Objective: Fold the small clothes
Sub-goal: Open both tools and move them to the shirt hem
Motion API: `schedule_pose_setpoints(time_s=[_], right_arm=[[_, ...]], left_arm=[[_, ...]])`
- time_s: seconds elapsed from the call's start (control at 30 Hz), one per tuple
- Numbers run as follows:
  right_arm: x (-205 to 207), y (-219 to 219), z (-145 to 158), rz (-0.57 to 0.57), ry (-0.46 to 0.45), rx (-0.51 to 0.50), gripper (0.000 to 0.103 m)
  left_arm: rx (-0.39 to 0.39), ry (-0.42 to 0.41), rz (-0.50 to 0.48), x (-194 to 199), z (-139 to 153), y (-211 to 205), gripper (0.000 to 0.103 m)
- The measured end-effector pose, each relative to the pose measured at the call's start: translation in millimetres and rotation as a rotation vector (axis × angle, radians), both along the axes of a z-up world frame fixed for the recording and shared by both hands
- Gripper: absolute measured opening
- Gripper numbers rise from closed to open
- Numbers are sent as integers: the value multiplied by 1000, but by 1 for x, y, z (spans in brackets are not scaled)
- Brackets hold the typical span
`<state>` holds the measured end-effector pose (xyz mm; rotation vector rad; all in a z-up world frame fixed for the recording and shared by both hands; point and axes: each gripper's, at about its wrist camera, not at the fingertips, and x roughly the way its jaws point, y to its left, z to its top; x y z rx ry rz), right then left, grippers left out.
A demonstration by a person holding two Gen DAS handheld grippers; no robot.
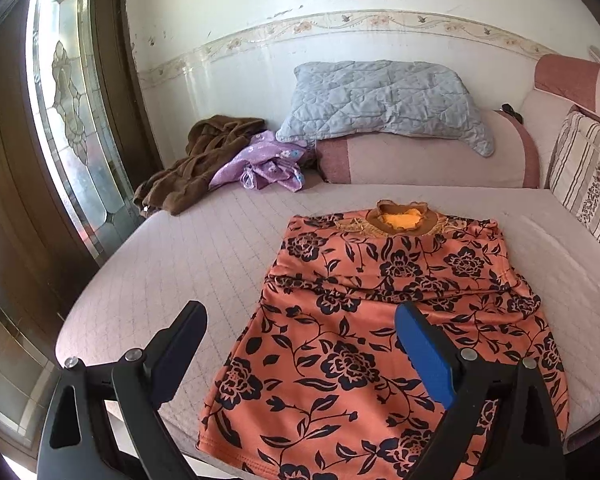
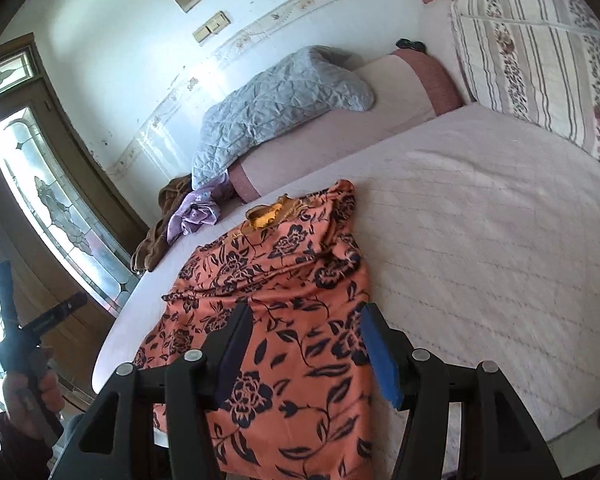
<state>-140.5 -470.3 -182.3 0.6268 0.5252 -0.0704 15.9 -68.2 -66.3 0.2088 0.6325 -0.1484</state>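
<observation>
Hovering open-jawed over the hem, the left gripper point(image 1: 300, 344) and right gripper point(image 2: 304, 344) held nothing; the dress point(image 1: 380, 320) lay flat on the bed point(image 1: 180, 240), sides tucked in. Pinching both hem corners evenly would best carry them toward the collar point(image 1: 404, 220).

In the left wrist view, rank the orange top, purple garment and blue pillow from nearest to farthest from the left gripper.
1. Orange top: directly beneath the open left gripper.
2. Purple garment: farther back, on the left, crumpled.
3. Blue pillow: at the back, against the wall.
</observation>
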Motion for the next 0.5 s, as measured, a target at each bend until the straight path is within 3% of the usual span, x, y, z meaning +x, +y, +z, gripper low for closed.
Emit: schedule_pose_setpoints(time_s=[0.13,0.2,0.5], right_arm=[[-3,-7,-7,-20,-34,41,63],[3,-8,-11,-31,-2,53,65],[45,12,-10,55,-5,100,65]], left_arm=[[-8,62,43,6,-21,20,95],[-3,93,72,11,-32,36,95],[13,219,289,26,-79,126,95]])
